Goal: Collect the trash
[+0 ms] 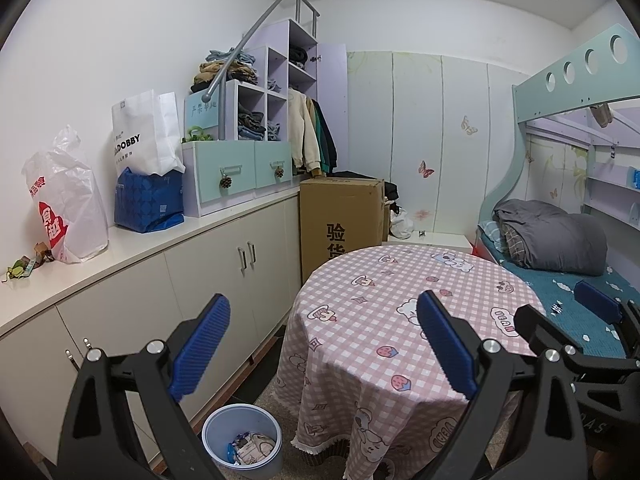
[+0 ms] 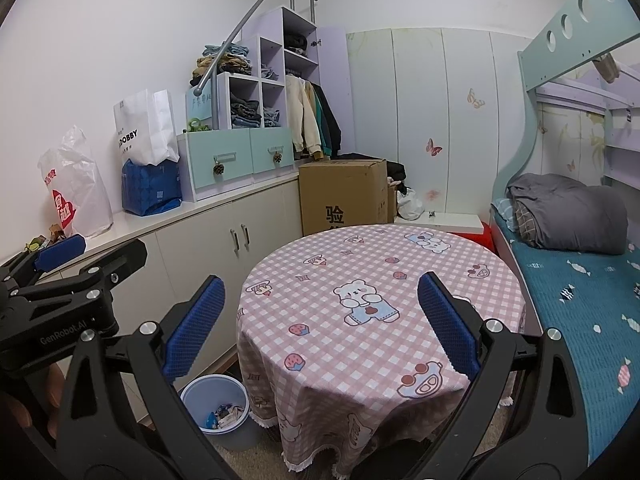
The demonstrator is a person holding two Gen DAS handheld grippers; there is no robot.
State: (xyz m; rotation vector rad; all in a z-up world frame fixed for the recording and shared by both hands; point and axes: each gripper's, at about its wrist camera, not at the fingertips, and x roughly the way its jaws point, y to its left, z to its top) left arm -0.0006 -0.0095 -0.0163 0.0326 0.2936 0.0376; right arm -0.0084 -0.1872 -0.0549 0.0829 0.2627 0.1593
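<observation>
Down on the floor, a pale blue plastic bin (image 1: 241,440) stood round and open-topped between the white cabinet (image 1: 208,280) and the draped round surface (image 1: 400,320), just beside both. Crumpled wrappers (image 1: 250,446), blue and white, lay heaped in its bottom; that was where the trash sat. The left tool (image 1: 324,344) hovered with its ribbed blue pads (image 1: 200,352) spread wide and nothing between them. The right tool (image 2: 320,320) was likewise spread and empty over the pink checked cloth (image 2: 360,280), which was printed with bears and strawberries and fringed at the hem. On the cabinet top stood a thin white plastic bag (image 1: 70,200), a stiff white paper bag (image 1: 140,136) and a blue patterned bag (image 1: 148,204). A brown cardboard box (image 1: 342,216) stood upright behind the surface.
</observation>
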